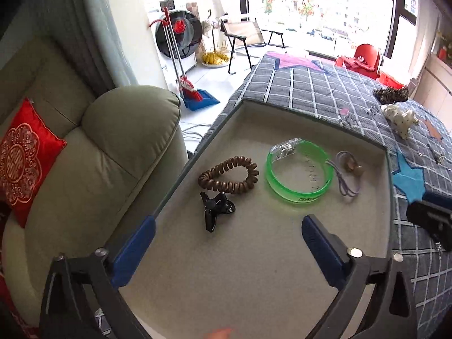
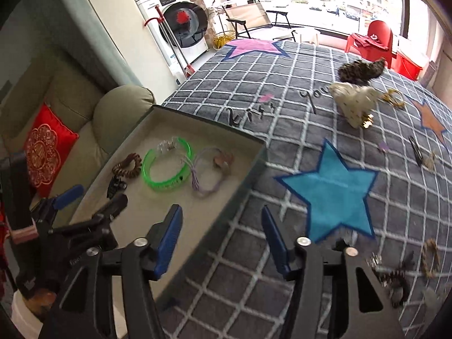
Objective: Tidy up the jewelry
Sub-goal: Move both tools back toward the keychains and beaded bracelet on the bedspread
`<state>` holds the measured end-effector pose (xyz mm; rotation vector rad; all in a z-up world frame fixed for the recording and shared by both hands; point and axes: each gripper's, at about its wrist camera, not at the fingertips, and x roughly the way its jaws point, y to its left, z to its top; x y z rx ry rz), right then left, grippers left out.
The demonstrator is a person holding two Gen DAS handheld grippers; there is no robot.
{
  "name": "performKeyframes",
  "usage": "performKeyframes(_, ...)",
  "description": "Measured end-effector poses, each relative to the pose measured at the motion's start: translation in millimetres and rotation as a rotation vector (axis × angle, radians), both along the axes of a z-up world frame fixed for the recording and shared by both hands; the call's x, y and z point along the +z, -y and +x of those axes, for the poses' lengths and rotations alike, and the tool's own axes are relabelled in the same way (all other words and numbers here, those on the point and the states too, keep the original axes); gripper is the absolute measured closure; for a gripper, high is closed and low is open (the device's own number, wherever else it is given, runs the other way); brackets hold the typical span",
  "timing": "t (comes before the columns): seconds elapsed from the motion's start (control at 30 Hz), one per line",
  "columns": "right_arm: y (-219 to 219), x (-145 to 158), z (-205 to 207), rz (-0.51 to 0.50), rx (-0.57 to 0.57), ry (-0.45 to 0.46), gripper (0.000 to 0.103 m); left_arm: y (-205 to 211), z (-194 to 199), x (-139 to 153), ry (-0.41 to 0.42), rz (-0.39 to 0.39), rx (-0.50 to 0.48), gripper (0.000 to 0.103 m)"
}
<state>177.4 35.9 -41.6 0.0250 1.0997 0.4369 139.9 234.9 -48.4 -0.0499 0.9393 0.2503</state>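
A shallow beige-lined box [image 1: 282,268] [image 2: 169,130] lies on the bed. Inside it are a brown spiral hair tie [image 1: 228,179] [image 2: 127,166], a black claw clip [image 1: 216,210] [image 2: 115,186], a green translucent bangle [image 1: 299,171] [image 2: 166,166] and a purple cord piece [image 1: 349,175] [image 2: 210,173]. My left gripper [image 1: 228,227] [image 2: 93,197] hovers open over the box's near part, nothing between its fingers. My right gripper [image 2: 221,214] is open above the box's right rim, empty; one of its fingers [image 1: 432,217] shows at the left wrist view's right edge.
The grey checked bedspread [image 2: 282,90] carries loose pieces: a leopard scrunchie [image 2: 361,70], a white dotted bow [image 2: 353,101], a gold piece [image 2: 394,99], a dark clip [image 2: 416,151] and several small items [image 2: 401,276] at lower right. A beige sofa [image 1: 99,169] with a red cushion [image 1: 24,158] stands left.
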Motion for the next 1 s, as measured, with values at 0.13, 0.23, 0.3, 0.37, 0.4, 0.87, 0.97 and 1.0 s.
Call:
performKeyframes(0.13, 17, 1, -19, 0.019, -0.018, -0.009, 0.027, 9, -12, 10, 0.015, -0.004, -0.027, 0.000)
performKeyframes(0.23, 28, 2, -31, 0.033, -0.031, -0.009, 0.022, 18, -22, 18, 0.025, -0.008, -0.045, 0.000)
performKeyframes(0.3, 37, 2, -40, 0.046, -0.042, -0.019, 0.019, 25, -28, 22, 0.021, -0.007, -0.053, 0.000)
performKeyframes(0.37, 45, 2, -46, 0.058, -0.052, -0.025, 0.016, 33, -35, 24, 0.012, -0.009, -0.060, 0.000)
performKeyframes(0.4, 51, 2, -52, 0.068, -0.060, -0.028, 0.016, 38, -38, 24, 0.007, -0.017, -0.066, 0.000)
performKeyframes(0.87, 120, 3, -102, 0.097, -0.161, -0.017, 0.015, 99, -67, 25, -0.022, -0.071, -0.157, 0.000)
performKeyframes(0.97, 136, -1, -111, 0.094, -0.187, -0.021, 0.015, 118, -73, 24, -0.027, -0.064, -0.197, 0.000)
performKeyframes(1.0, 141, -3, -113, 0.090, -0.195, -0.024, 0.015, 124, -75, 23, -0.030, -0.062, -0.209, 0.000)
